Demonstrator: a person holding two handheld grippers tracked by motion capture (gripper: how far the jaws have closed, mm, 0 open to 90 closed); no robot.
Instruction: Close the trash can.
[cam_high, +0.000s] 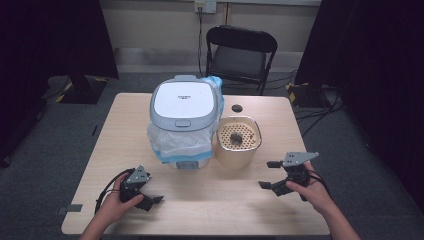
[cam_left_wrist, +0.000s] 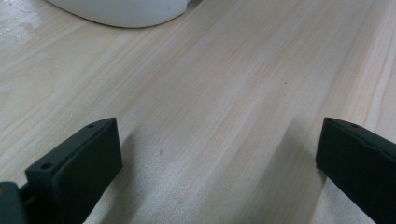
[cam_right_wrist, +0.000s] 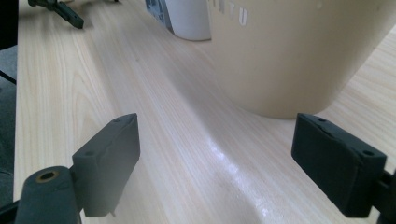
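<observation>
right gripper (cam_high: 270, 174) sits low over the tabletop (cam_high: 225, 200) at the near right, jaws spread wide, nothing between them, pointed at the beige bucket (cam_high: 237, 141). in the right gripper view the bucket wall (cam_right_wrist: 299, 56) stands just ahead of the parted jaws, not touching them. that bucket stands at mid-table with a dark lump on its perforated insert, just beside the white bin (cam_high: 184, 120), whose lid is shut and whose plastic liner hangs out over the sides. left gripper (cam_high: 152, 201) rests at the near left, jaws wide apart, nothing in them, bare wood (cam_left_wrist: 219, 116) between. a black folding chair (cam_high: 241, 52) stands beyond the table.
</observation>
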